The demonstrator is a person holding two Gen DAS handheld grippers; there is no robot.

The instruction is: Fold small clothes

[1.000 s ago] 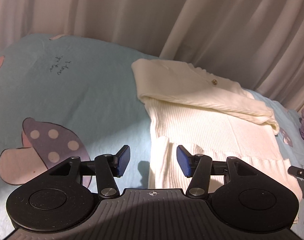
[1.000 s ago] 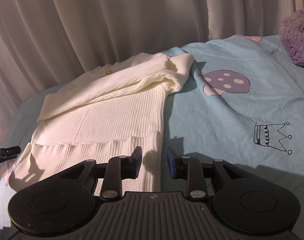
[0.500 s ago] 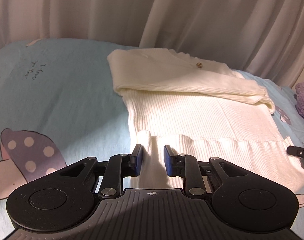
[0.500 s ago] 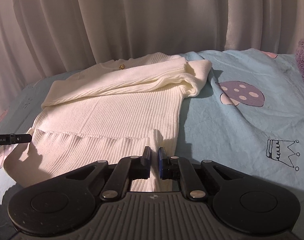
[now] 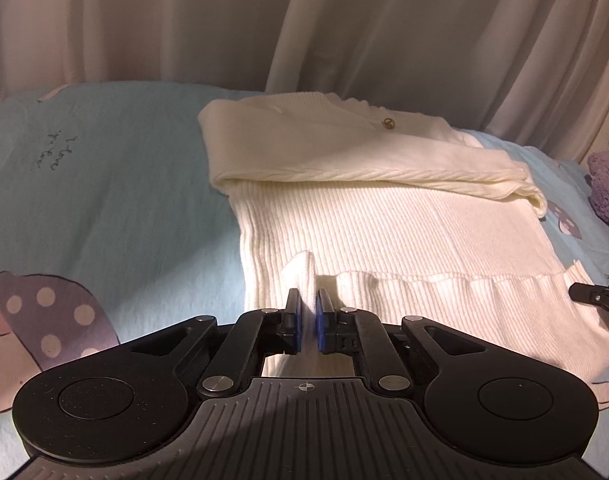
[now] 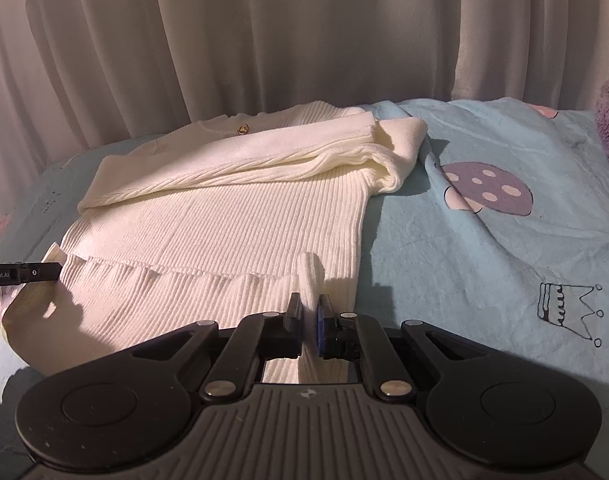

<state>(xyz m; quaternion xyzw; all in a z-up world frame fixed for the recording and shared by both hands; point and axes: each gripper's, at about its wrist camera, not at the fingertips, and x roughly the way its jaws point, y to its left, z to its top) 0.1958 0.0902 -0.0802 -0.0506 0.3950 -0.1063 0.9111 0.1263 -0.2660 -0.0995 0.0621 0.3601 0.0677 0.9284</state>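
Note:
A cream ribbed sweater lies flat on the bed, its sleeves folded across the chest and a gold button near the collar. My left gripper is at the hem's left corner, its jaws closing tight on a raised pinch of the knit, blue pads pressing it. In the right wrist view the same sweater stretches away to the left. My right gripper is shut on a pinch of hem at the right corner. Each gripper's black tip shows at the edge of the other view, right gripper and left gripper.
The light blue bedsheet with mushroom and crown prints covers the bed. A purple plush toy sits at the right edge. Pale curtains hang close behind the far side of the bed.
Both grippers went from open to shut on the sweater's hem corners. The left one slid right onto the hem first, and a small peak of knit now stands up between each pair of pads.

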